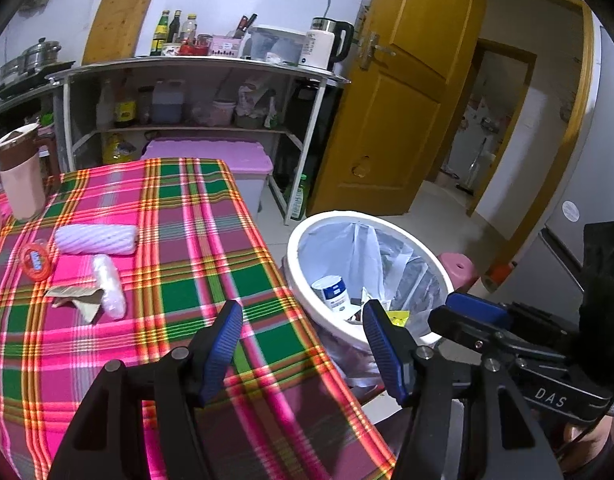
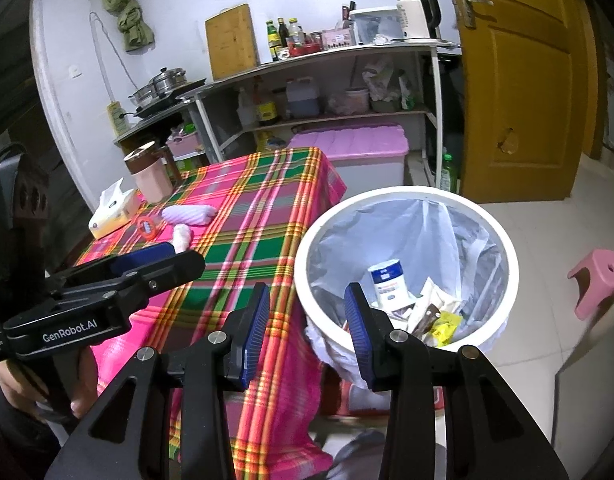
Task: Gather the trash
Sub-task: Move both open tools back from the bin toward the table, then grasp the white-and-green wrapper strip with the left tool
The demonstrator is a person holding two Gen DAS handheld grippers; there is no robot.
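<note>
On the plaid tablecloth [image 1: 195,264] lie crumpled brown paper [image 1: 73,298], a clear plastic wad [image 1: 109,286], a pale ribbed roll [image 1: 95,240] and an orange ring [image 1: 37,260]. Beside the table's right edge stands a white bin [image 2: 407,194] with a clear liner, holding a white-and-blue can [image 2: 389,284] and wrappers [image 2: 439,320]. My left gripper [image 1: 303,316] hovers over the table's near right edge, open with nothing between its blue pads. My right gripper [image 2: 307,300] hangs open between the table edge and the bin's near rim, holding nothing.
A pink jug [image 1: 19,176] and a tissue box [image 2: 111,212] stand at the table's far left. Behind are a metal shelf [image 1: 195,68] with bottles and a kettle, a pink-lidded box [image 1: 211,156], a yellow door [image 1: 407,92] and a pink stool [image 2: 599,280] on the floor.
</note>
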